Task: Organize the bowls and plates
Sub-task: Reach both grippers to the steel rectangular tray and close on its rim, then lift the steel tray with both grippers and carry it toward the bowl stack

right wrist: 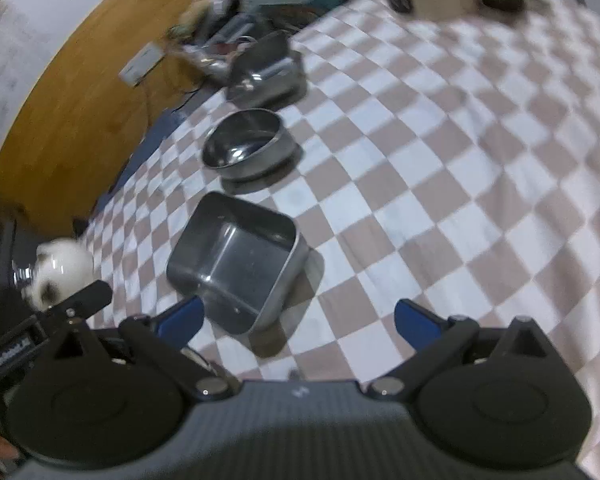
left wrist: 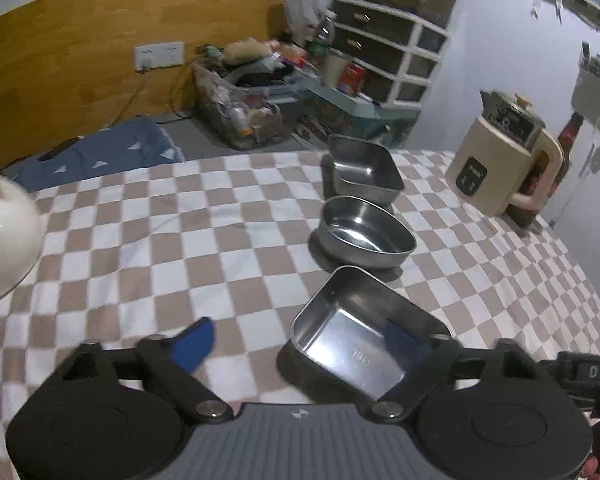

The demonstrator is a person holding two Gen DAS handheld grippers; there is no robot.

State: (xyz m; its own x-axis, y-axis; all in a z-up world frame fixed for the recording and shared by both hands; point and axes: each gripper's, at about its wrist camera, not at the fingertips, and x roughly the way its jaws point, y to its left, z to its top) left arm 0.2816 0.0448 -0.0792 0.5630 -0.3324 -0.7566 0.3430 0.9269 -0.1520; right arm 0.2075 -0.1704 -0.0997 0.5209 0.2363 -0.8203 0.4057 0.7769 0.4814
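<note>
**Three steel dishes in a row, both hand-held grippers open**

My left hand-held gripper [left wrist: 300, 344] hangs over the checkered tabletop [left wrist: 140, 240] with its jaws spread wide. One blue finger [left wrist: 194, 344] is over bare cloth, the other is over the near square steel dish [left wrist: 364, 340]; nothing is pinched between them. My right hand-held gripper [right wrist: 300, 320] is also wide apart and empty, its left finger [right wrist: 182, 316] just beside the near corner of that same square dish [right wrist: 236, 268].

Beyond the square dish sits a round steel bowl [left wrist: 366, 234], close to it but apart, and past that a second square steel dish [left wrist: 364, 170] near the tabletop's far edge. All three stand upright in one line. A white ceramic piece [left wrist: 4, 240] shows at the left edge, and a cream kettle [left wrist: 500, 168] stands at the far right corner
</note>
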